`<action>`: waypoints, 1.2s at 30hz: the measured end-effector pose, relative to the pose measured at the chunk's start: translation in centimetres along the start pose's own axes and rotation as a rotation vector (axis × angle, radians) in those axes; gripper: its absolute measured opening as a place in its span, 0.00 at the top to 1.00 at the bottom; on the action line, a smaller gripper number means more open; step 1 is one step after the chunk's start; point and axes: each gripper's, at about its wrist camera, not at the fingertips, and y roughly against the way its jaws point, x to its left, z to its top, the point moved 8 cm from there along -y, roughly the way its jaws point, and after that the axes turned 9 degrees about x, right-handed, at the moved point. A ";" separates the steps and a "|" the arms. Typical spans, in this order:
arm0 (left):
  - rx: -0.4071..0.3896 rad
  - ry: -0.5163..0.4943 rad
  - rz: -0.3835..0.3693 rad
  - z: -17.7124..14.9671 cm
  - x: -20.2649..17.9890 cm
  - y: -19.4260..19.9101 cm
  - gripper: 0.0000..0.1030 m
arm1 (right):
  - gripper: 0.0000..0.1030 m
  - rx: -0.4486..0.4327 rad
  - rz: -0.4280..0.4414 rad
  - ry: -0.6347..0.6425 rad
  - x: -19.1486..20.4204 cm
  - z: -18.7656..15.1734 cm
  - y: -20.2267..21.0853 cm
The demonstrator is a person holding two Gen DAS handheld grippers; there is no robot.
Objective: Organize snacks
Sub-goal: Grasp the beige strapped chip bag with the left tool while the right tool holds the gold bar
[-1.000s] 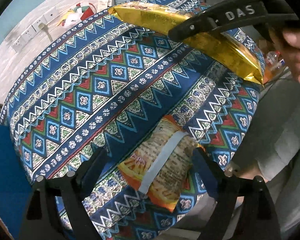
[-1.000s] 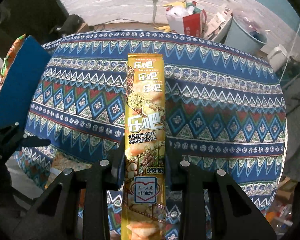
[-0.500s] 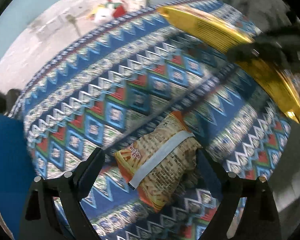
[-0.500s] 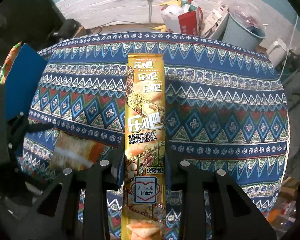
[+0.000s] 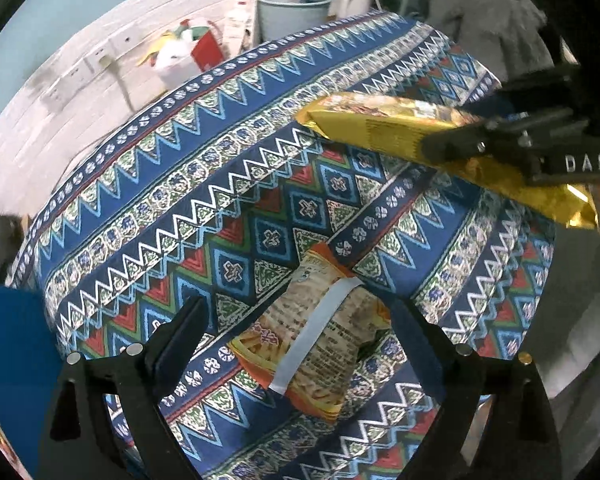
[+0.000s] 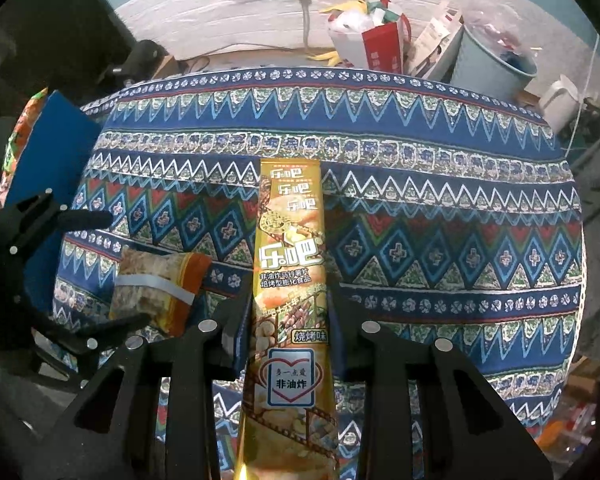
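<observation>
Left gripper (image 5: pixel 296 320) stands wide open, pointing steeply down, fingers either side of the small orange chip bag (image 5: pixel 320 332) lying seam-up on the patterned tablecloth (image 5: pixel 180 184); pads look clear of the bag, nothing held. In the right wrist view that bag sits lower left of the frame (image 6: pixel 160 284), near the table edge, with a blue board (image 6: pixel 40 152) off to the far left. Judged step: grasping this bag. To do it well, the fingers should drop further, centre across the bag's short width and close gently, since the puffy foil will likely slip or crush. Right gripper (image 6: pixel 288 312) is clamped nearly shut on the long yellow snack pack (image 6: pixel 290 264), held above the cloth at frame centre; in the left wrist view the pack is upper right (image 5: pixel 380 128). Readable text: "DAS" on the right gripper's body; on the pack "乐吧" repeated, "烧烤味", "非油炸". The orange bag's print is too small to read.
</observation>
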 end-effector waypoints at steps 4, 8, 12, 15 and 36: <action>0.038 -0.043 -0.013 -0.7 -0.5 -1.0 0.09 | 0.71 0.015 -0.007 0.009 0.2 0.0 -0.7; 0.060 -0.071 0.026 -0.8 -0.9 -2.2 0.09 | 0.71 0.043 -0.015 0.006 0.2 -0.3 -2.1; 0.077 -0.088 0.047 -0.5 -1.3 -3.1 0.09 | 0.71 0.073 -0.028 0.003 -0.1 -0.6 -3.5; 0.086 -0.103 0.085 -0.3 -1.3 -3.6 0.09 | 0.71 0.097 -0.036 0.003 -0.2 -0.9 -4.6; 0.067 0.074 0.119 0.2 2.8 -2.7 0.56 | 0.72 0.113 -0.074 -0.012 0.4 -0.9 -8.2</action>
